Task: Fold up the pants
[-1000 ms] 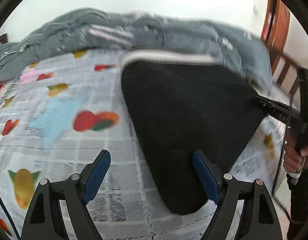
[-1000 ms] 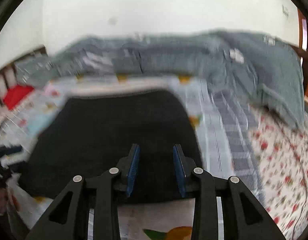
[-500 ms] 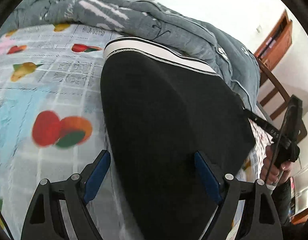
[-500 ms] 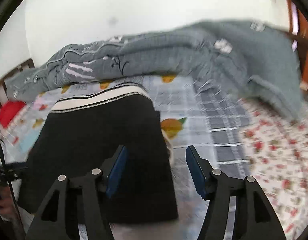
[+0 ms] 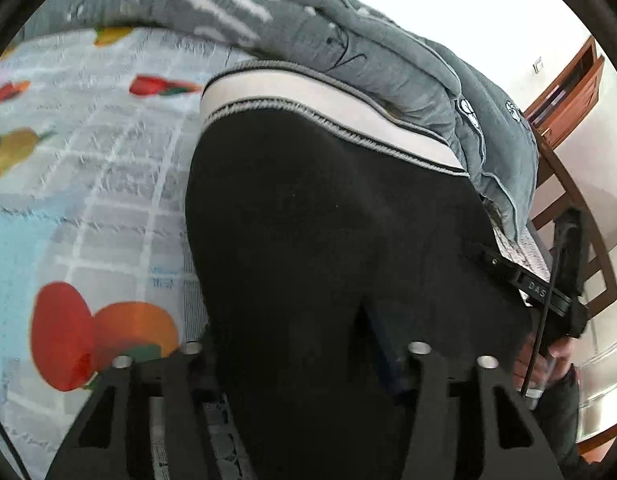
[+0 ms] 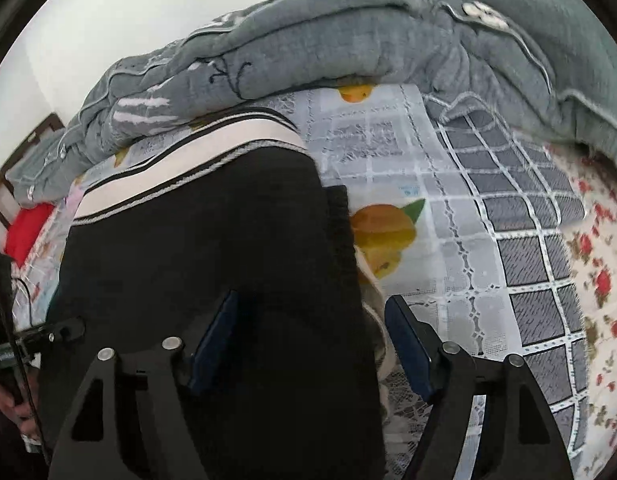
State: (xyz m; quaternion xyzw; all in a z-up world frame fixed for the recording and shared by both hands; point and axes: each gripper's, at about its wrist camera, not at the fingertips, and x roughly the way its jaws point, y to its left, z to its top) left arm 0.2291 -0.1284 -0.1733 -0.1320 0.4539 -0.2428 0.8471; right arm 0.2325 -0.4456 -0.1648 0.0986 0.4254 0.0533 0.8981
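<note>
— Where are the pants (image 5: 328,240)?

— Flat on the bed (image 5: 88,200), waistband against the grey quilt (image 5: 348,52). The left gripper (image 5: 300,354) tilts down over the near edge, jaws closing with black cloth bunched between them; its pads are buried, so I cannot tell whether they press.

— And the right gripper (image 6: 308,344)?

— Tilted down too, jaws apart, straddling the right edge. Lettering on it, "DAS", is cut off.

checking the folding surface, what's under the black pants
The black pants lie on a fruit-print checked sheet, which shows around their edges. A grey quilt lies bunched just beyond the white waistband. Whatever lies directly beneath the fabric is covered and cannot be seen.
</note>
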